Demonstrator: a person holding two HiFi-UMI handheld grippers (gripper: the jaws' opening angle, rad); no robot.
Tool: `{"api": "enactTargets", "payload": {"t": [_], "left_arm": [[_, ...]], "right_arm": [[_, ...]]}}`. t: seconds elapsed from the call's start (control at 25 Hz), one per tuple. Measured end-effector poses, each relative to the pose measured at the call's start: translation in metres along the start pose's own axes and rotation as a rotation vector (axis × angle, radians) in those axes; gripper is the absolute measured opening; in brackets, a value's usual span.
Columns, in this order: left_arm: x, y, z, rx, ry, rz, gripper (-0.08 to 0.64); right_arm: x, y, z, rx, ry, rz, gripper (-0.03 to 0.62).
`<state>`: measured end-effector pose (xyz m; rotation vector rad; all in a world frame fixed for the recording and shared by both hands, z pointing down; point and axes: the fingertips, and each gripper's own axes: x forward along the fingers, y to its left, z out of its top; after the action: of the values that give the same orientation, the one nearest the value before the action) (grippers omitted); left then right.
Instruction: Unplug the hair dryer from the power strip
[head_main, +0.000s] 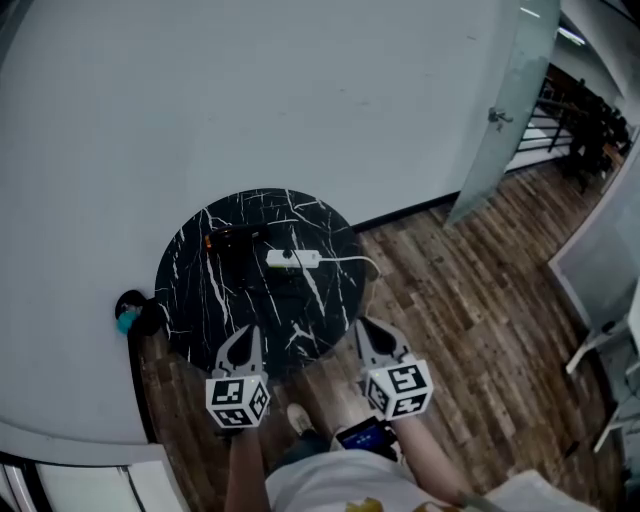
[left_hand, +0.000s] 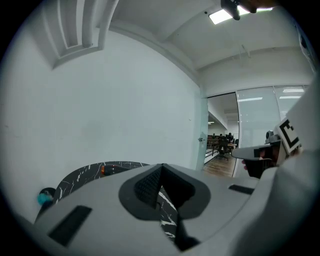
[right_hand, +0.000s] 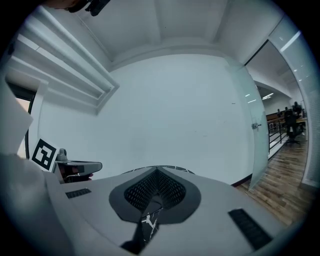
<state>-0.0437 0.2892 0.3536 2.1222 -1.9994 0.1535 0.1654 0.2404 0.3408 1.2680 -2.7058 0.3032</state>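
Looking down on a round black marble table, we held the left gripper and the right gripper above its near edge, each with jaws clenched together on nothing. Toward the far side, well apart from both, lay the white power strip, with the dark hair dryer just left of it by the wall. Whether it was plugged in, we could not tell.

The hair dryer is only a dark shape on the black table. Whether its plug sits in the strip is too small to tell. Both gripper views hide the strip.
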Motion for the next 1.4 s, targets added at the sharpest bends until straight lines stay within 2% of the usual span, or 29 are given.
{"api": "enactTargets", "payload": {"t": [0.32,0.52,0.72,1.04,1.4], "left_arm": [[0.009,0.001,0.006,0.012,-0.004,-0.001,-0.002],[0.031,0.011,0.005,-0.001,0.003,-0.002,-0.002],[0.078,0.028,0.002,-0.019,0.017,-0.018,-0.002],[0.17,0.061,0.017,-0.028,0.036,-0.075,-0.002],[0.23,0.102,0.01,-0.063,0.07,-0.144,-0.002]], "right_arm": [[0.004,-0.007,0.004,-0.007,-0.011,0.001,-0.002],[0.025,-0.015,0.001,-0.005,0.005,-0.001,-0.002],[0.063,-0.03,-0.005,-0.004,0.043,-0.017,-0.002],[0.151,-0.05,0.011,-0.001,0.068,-0.031,-0.002],[0.225,-0.056,0.004,0.028,0.115,-0.055,-0.002]]}}
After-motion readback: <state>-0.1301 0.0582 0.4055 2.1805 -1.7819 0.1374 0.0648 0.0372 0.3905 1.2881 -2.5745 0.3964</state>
